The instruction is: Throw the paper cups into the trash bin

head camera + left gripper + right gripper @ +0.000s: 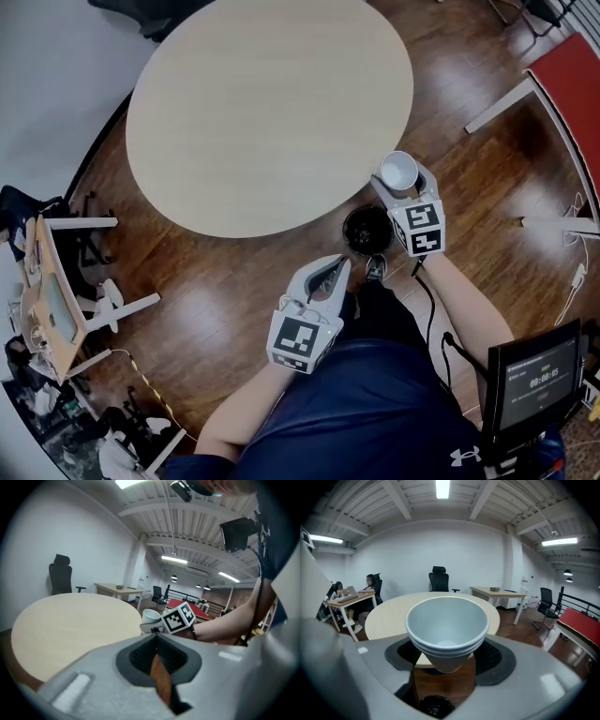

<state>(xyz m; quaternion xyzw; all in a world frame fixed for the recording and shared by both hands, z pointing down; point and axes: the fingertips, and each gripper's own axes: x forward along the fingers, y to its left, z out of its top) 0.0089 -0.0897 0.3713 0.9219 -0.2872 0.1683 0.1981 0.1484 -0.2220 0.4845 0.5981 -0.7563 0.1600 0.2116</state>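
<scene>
Trash bin half behind jaws
</scene>
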